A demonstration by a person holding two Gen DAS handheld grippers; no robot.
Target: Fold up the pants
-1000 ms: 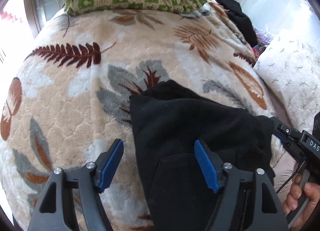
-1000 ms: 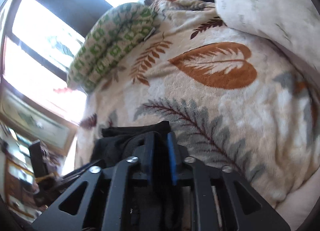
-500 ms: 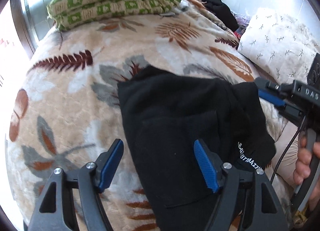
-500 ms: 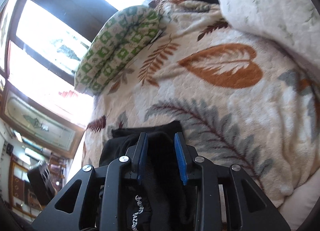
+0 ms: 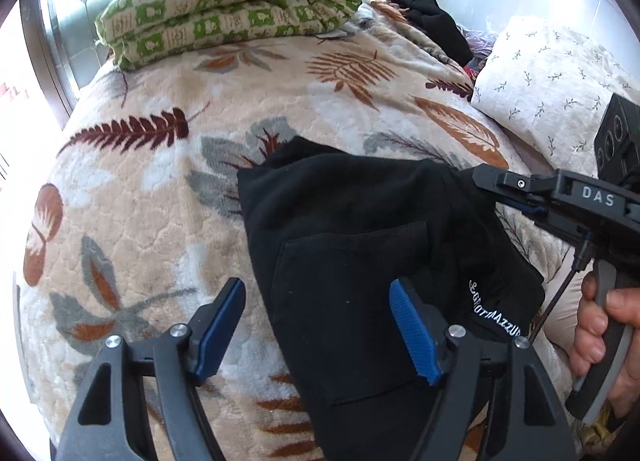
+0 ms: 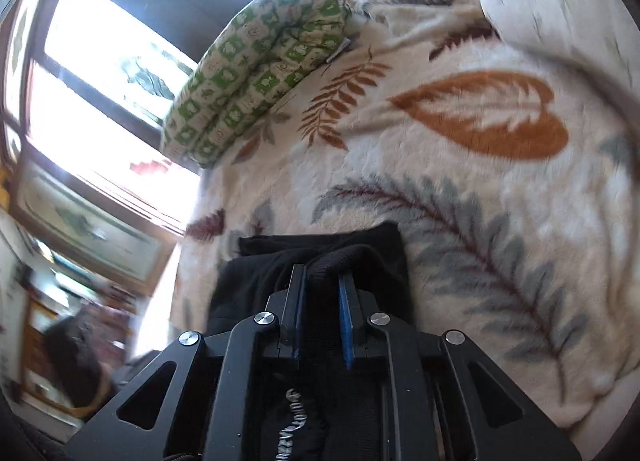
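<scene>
On the bed's leaf-patterned blanket [image 5: 160, 189] lie the black pants [image 5: 352, 229], folded into a thick stack. Over their near edge hangs the left gripper [image 5: 320, 325], its blue pads spread wide, nothing pinched, one pad above the fabric and one above the blanket. At the stack's right side the right gripper [image 6: 322, 301] appears clamped on a ribbed fold of the pants, though blur softens that view.

Strong daylight is admitted through the window [image 6: 100, 61], which is blown out. Motion blur is seen in the right view; edges are bent by fisheye distortion.
</scene>
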